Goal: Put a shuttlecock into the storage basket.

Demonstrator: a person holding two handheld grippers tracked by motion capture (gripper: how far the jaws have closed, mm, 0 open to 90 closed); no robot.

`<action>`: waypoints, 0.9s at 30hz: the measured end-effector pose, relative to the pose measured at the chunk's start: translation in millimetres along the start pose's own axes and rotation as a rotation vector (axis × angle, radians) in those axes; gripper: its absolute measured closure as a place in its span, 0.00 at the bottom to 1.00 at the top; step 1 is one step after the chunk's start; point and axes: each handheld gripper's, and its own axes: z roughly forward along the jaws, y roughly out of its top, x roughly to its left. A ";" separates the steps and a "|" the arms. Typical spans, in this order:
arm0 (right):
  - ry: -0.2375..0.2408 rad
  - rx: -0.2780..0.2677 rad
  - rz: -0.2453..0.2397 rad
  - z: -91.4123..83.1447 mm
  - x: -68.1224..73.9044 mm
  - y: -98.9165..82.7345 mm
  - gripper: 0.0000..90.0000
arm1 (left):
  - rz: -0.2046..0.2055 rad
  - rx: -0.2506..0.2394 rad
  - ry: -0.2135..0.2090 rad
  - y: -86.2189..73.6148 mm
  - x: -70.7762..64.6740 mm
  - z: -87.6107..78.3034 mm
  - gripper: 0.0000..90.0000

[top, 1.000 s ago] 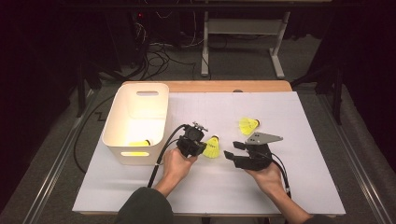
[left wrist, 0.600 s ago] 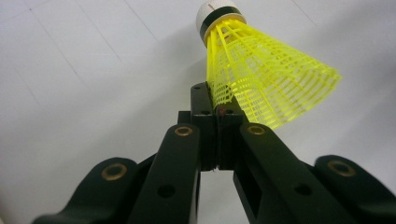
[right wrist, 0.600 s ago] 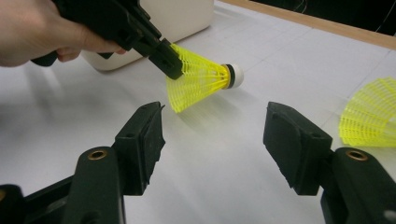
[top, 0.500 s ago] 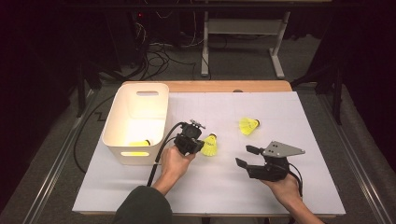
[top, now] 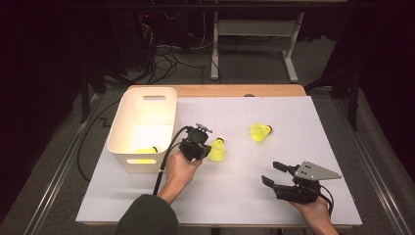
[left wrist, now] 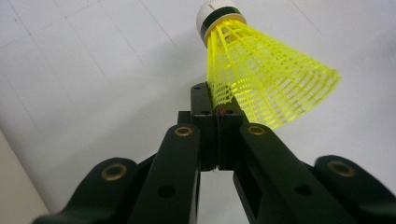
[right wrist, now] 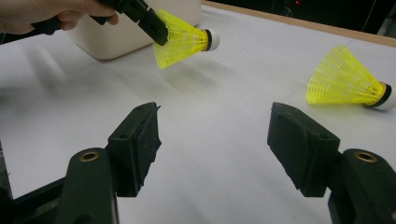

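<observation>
A yellow shuttlecock [top: 218, 150] [left wrist: 266, 74] with a white cork hangs just above the white table cover, and my left gripper [top: 204, 149] [left wrist: 215, 105] is shut on the edge of its skirt. A second yellow shuttlecock [top: 261, 131] [right wrist: 348, 86] lies on its side farther right. My right gripper [top: 272, 174] [right wrist: 215, 140] hovers near the table's front right, its jaws wide apart and just having been opening, with nothing between them. From the right gripper view the held shuttlecock [right wrist: 183, 39] sits ahead to the left.
A white plastic basket [top: 165, 115] [right wrist: 116, 35] stands at the left of the cover, with one more yellow shuttlecock [top: 146, 150] inside near its front wall. A black cable trails from the left gripper toward the basket. The wooden table edge [top: 235, 90] runs along the back.
The right gripper has pulled away from the held shuttlecock toward the front right of the table, and its jaws have spread wider. The left hand has stayed put with its shuttlecock.
</observation>
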 end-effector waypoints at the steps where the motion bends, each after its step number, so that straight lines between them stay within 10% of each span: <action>1: -0.003 -0.003 0.000 -1.5 -0.9 -1.9 0.38 | 0.001 -0.003 -0.001 2.0 -0.7 -0.8 0.99; 27: -0.033 -0.043 0.002 -17.9 -9.9 -27.5 0.35 | 0.011 0.000 0.009 26.6 -5.1 -9.5 0.99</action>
